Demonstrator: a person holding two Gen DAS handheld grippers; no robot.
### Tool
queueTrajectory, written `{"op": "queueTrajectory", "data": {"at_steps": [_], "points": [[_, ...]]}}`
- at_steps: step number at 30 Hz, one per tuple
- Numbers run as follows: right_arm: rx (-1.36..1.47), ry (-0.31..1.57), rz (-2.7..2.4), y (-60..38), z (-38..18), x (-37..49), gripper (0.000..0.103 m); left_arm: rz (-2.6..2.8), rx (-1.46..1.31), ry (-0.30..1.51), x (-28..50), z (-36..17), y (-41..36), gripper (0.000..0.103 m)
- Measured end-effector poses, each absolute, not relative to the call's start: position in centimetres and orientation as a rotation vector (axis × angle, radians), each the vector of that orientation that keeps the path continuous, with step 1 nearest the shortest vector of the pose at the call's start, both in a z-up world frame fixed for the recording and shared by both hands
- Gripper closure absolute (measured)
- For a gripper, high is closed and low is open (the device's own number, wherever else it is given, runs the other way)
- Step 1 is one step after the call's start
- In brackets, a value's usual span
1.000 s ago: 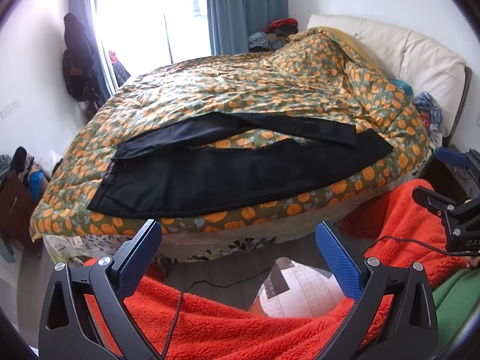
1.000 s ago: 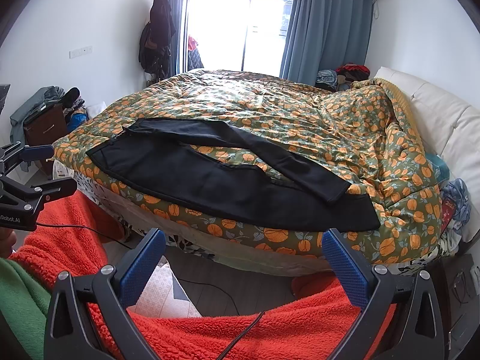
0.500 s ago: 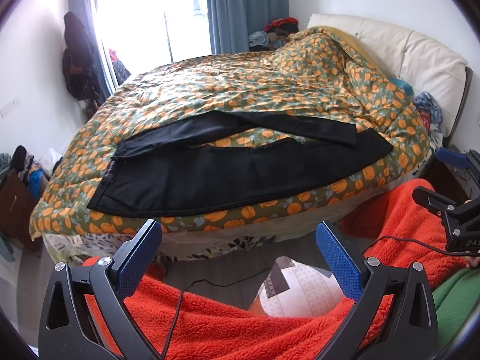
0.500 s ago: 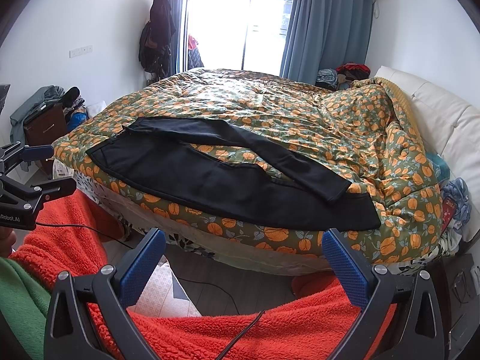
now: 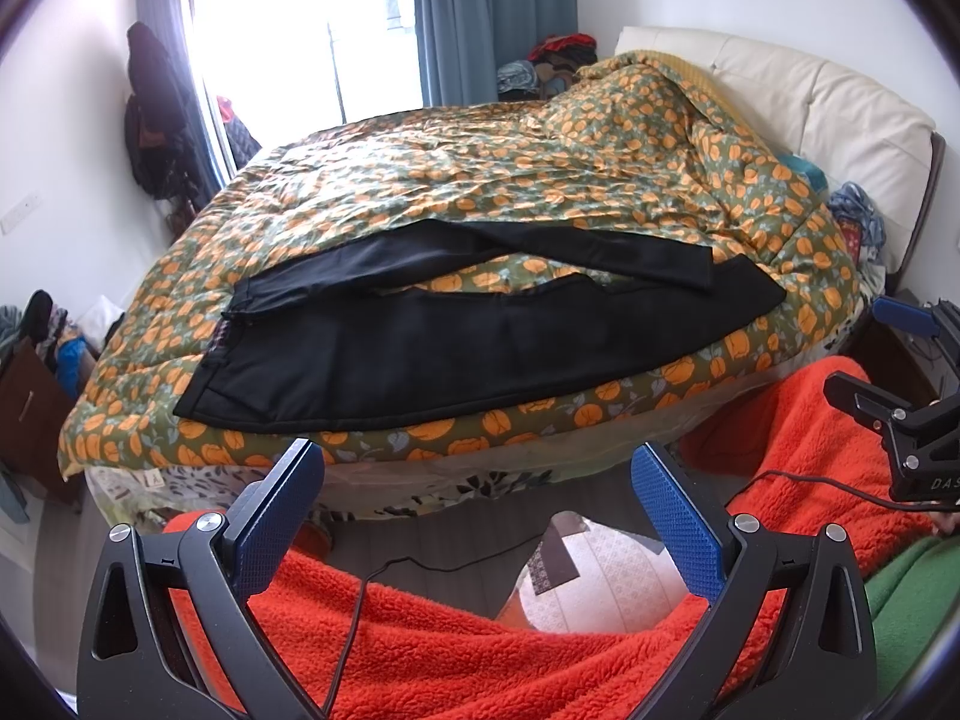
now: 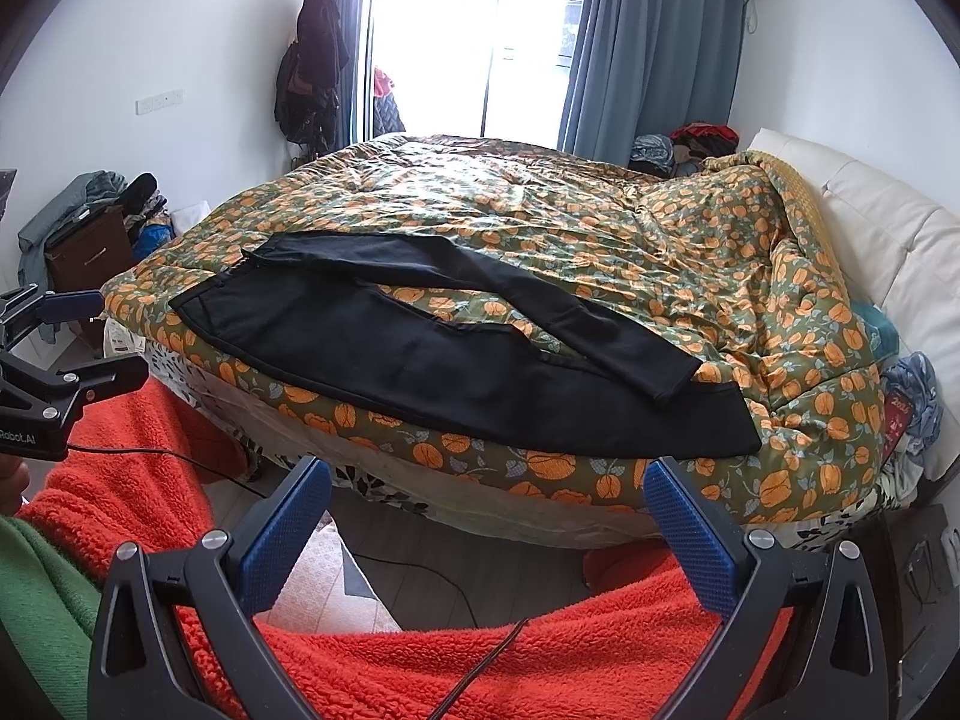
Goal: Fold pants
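Left claw (image 5: 477, 489) spread wide, gripping nothing, held short of the bed (image 5: 420, 468) and well apart from the cloth. Right claw (image 6: 486, 501) likewise apart and empty, also off the bed's near edge.

Black pants (image 5: 480, 342) laid flat on the orange-patterned quilt (image 5: 540, 180), close to the bed's near edge. Waistband (image 5: 216, 354) toward the end of the bed away from the headboard (image 5: 810, 102); both cuffs toward the headboard end. Near leg (image 6: 480, 378) running along the bed's edge, far leg (image 6: 540, 300) splayed off and angling back, its cuff (image 6: 672, 381) overlapping the near leg's end.

Likely light, soft and limp: no stiffness to hold a shape, prone to sag and drag between two held points. Matte knit by the look, probably not slippery, though weave too fine to judge from here. Quilt beneath puffy and rumpled, so a pinch may catch bedding too.

Best holds, as a judgement: far leg at its cuff and near the crotch, pinching a single layer at the edge, then carried over onto the near leg. Waistband corner and hem corners suited for later folds, being thicker and seamed.
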State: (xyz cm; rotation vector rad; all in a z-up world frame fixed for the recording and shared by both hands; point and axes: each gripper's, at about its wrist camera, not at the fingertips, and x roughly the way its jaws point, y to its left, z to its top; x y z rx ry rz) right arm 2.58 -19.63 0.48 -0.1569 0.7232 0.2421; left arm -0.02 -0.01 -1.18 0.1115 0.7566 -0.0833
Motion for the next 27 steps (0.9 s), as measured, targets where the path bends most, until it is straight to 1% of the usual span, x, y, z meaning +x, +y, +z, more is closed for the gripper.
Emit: {"op": "queueTrajectory", "data": {"at_steps": [27], "points": [[-0.160, 0.741, 0.223, -19.77, 0.22, 2.96, 0.000, -0.097, 0.112, 0.766, -0.49, -1.94, -0.43, 0.001]]}}
